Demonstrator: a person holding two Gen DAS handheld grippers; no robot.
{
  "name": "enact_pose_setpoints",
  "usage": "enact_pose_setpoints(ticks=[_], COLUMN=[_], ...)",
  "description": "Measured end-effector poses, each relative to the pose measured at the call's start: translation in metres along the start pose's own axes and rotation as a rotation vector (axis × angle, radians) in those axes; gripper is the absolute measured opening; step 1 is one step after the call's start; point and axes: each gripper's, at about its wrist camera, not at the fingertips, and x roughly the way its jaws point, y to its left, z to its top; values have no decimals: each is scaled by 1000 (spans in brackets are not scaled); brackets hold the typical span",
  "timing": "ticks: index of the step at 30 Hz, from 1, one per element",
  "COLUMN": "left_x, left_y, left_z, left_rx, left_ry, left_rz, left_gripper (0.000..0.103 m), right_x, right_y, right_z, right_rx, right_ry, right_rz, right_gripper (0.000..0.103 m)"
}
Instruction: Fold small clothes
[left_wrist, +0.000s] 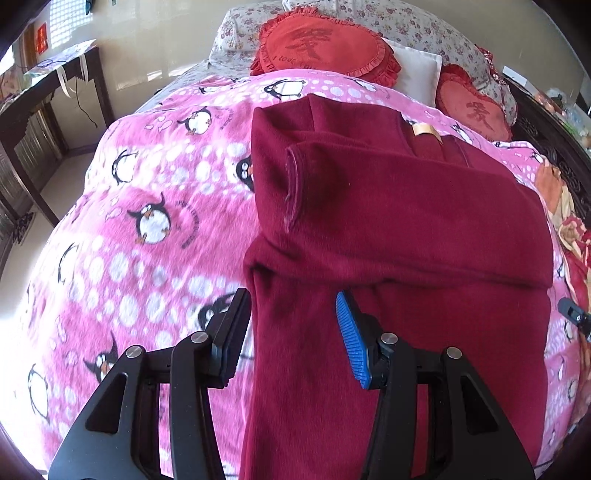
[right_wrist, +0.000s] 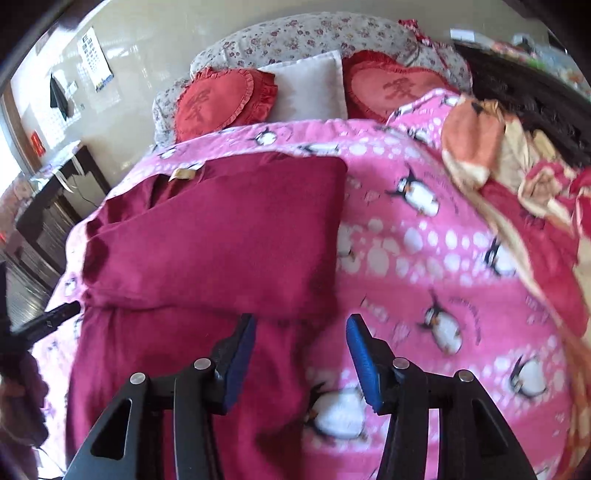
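Note:
A dark red sweater (left_wrist: 388, 229) lies on a pink penguin blanket (left_wrist: 140, 206), with both sleeves folded across its body and a tan neck label (left_wrist: 424, 130) at the far end. My left gripper (left_wrist: 293, 306) is open and empty over the sweater's left edge near the hem. In the right wrist view the sweater (right_wrist: 221, 236) lies left of centre. My right gripper (right_wrist: 301, 332) is open and empty over the sweater's right edge, low on the body. The left gripper's tip (right_wrist: 55, 314) shows at the sweater's far left side.
Red heart cushions (left_wrist: 317, 44) and a white pillow (left_wrist: 417, 70) lie at the head of the bed. A crumpled floral quilt (right_wrist: 517, 177) lies at the right. A dark desk (left_wrist: 44, 110) stands left of the bed.

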Motion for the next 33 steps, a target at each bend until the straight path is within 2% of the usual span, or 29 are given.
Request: enact_pose_setpoints(ticks=[7, 11, 12, 13, 14, 18, 23, 25, 28, 30, 32, 33], left_x=[-15, -26, -29, -31, -32, -40, -49, -51, -56, -61, -67, -70], left_y=[8, 19, 22, 25, 28, 41, 54, 59, 62, 63, 62, 61], left_z=[-27, -46, -52, -57, -62, -83, -104, -111, -121, -127, -134, -136], left_rx=[-24, -55, -58, -60, -62, -89, -123, -138, -147, -142, -128, -120], left_ry=[28, 47, 51, 57, 65, 100, 148, 167, 197, 210, 220, 224], left_rz=[-21, -43, -42, -42, -42, -56, -87, -106, -130, -143, -152, -156], left_gripper=[48, 48, 48, 48, 48, 48, 48, 48, 48, 48, 48, 48], right_x=[14, 21, 21, 19, 18, 10, -10, -27, -50, -59, -70, -75], right_y=[-3, -9, -7, -2, 0, 1, -6, -10, -18, -19, -24, -25], right_z=[-35, -46, -47, -48, -47, -49, -53, -57, -69, -78, -89, -95], right_rx=[36, 73, 49, 3, -15, -64, -27, -5, 17, -1, -24, -34], right_ry=[91, 111, 105, 104, 102, 83, 71, 62, 99, 149, 212, 235], right_rz=[19, 43, 39, 22, 13, -57, -82, -42, 9, 19, 46, 61], right_gripper=[49, 48, 44, 23, 8, 6, 6, 6, 8, 12, 34, 38])
